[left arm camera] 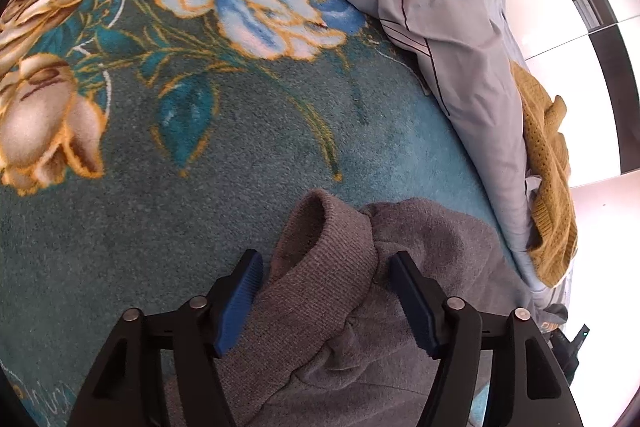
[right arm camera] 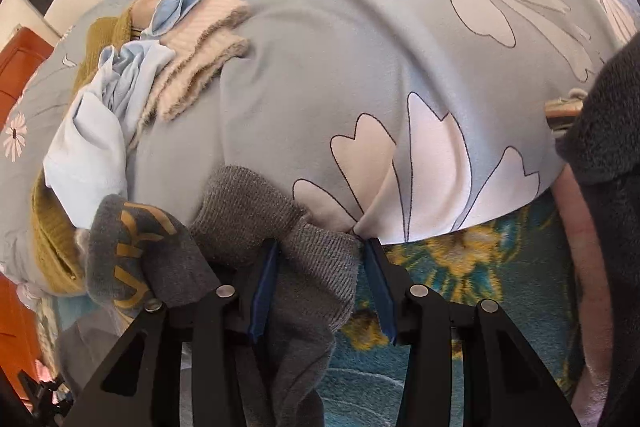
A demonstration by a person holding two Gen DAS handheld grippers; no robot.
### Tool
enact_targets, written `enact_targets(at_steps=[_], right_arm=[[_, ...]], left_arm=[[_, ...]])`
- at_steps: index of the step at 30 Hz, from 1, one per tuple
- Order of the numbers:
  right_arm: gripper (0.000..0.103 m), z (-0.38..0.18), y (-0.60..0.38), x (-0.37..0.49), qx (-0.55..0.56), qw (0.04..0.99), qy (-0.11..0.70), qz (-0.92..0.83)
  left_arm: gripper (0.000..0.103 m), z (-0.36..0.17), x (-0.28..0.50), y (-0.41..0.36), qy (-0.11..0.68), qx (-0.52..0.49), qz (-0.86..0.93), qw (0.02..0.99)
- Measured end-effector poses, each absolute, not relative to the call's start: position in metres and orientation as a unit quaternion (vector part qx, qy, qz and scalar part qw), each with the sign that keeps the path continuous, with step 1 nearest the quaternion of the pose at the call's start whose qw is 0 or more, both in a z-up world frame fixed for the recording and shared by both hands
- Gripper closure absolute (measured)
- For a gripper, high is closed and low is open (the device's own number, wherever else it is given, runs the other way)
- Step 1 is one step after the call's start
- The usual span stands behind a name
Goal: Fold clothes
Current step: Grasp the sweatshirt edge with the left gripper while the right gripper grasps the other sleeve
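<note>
grey sweater (left arm camera: 332, 267) between left claw (left arm camera: 324, 301) fingers

Both wrist views look closely down at the grey sweater (left arm camera: 340, 307) (right arm camera: 312, 267).

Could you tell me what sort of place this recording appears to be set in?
Most likely a bedroom: a floral duvet lies bunched over a teal flowered blanket, with a pile of clothes beside it.

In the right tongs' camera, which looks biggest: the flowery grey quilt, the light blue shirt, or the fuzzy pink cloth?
1. Flowery grey quilt, by far.
2. Light blue shirt.
3. Fuzzy pink cloth.
The last two look nearly alike, and both are bunched, so that order is unsure.
</note>
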State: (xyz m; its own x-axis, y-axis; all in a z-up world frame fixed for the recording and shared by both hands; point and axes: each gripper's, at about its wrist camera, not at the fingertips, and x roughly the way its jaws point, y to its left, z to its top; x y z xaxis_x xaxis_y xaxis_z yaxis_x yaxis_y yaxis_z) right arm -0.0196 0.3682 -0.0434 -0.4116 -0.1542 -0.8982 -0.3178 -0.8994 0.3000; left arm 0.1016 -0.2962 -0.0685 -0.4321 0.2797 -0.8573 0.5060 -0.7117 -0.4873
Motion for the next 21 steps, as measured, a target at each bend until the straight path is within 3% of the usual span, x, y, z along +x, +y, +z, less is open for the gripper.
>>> enact_targets(at_steps=[2, 7, 11, 15, 21], right_arm=[[0.088, -0.036, 0.364, -0.017, -0.539, 0.049, 0.215, 0.813], [0.091, 0.011, 0.35, -0.004, -0.514, 0.048, 0.134, 0.846], [0.091, 0.06, 0.373, 0.014, -0.449, 0.168, 0.024, 0.877], [0.091, 0.064, 0.411, 0.016, -0.471, 0.213, 0.055, 0.854], [0.091, 0.048, 0.396, 0.011, -0.485, 0.196, 0.062, 0.85]], left_arm=[[0.03, -0.067, 0.101, -0.294, 0.369, 0.528, -0.761, 0.077], [0.03, -0.064, 0.103, -0.293, 0.378, 0.524, -0.759, 0.079], [0.03, -0.063, 0.106, -0.295, 0.391, 0.517, -0.757, 0.077], [0.03, -0.064, 0.103, -0.294, 0.396, 0.517, -0.755, 0.077], [0.032, -0.063, 0.097, -0.298, 0.382, 0.515, -0.762, 0.083]])
